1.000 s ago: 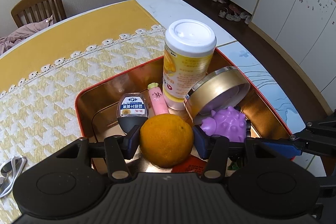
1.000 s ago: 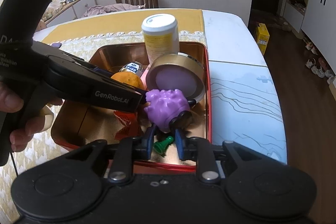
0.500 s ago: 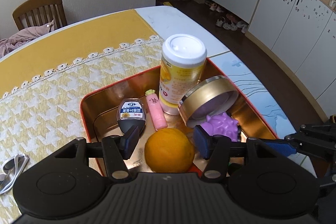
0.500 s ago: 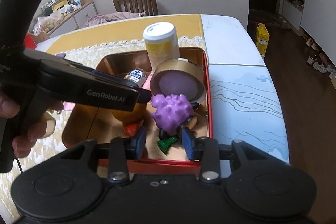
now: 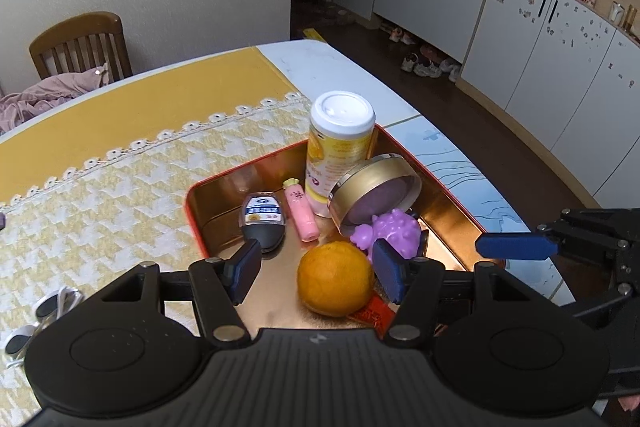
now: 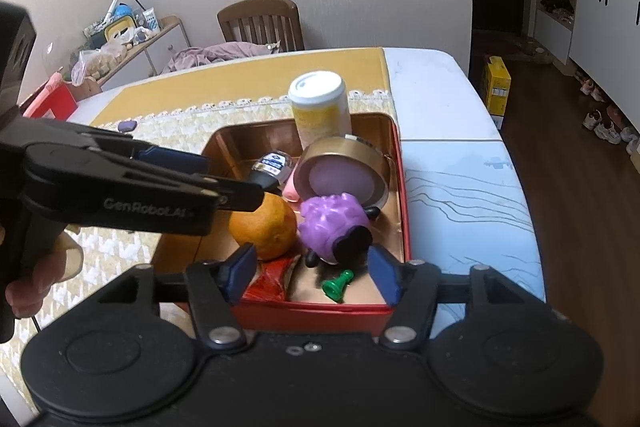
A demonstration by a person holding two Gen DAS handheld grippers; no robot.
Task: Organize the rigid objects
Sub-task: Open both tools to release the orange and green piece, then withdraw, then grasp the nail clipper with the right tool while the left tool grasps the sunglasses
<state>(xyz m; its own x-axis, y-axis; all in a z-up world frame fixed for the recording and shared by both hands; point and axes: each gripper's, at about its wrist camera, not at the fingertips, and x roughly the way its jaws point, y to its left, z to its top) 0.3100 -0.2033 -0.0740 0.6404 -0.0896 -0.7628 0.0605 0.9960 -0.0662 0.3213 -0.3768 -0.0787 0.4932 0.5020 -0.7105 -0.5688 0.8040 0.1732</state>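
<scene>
A red tin tray [image 5: 191, 205] [image 6: 320, 309] with a gold inside holds an orange [image 5: 335, 279] [image 6: 264, 227], a purple spiky toy [image 5: 387, 229] [image 6: 332, 223], a round gold tin [image 5: 376, 187] [image 6: 342, 175], a white-capped yellow canister [image 5: 340, 147] [image 6: 320, 107], a pink tube [image 5: 301, 209], a small dark bottle [image 5: 264, 223] [image 6: 272, 167], a green chess pawn [image 6: 338, 283] and a red wrapper [image 6: 270, 281]. My left gripper [image 5: 316, 273] is open and empty above the orange. My right gripper [image 6: 310, 273] is open and empty at the tray's near wall.
The tray sits on a yellow houndstooth cloth [image 5: 100, 195] on a white table [image 6: 460, 179]. Sunglasses [image 5: 40, 315] lie at the left. A wooden chair [image 5: 80, 45] stands behind the table. A small purple object [image 6: 128, 125] lies on the cloth.
My left gripper let go of the orange, opened and pulled back up. My right gripper opened off the purple toy and drew back. Both objects now rest in the tray.
</scene>
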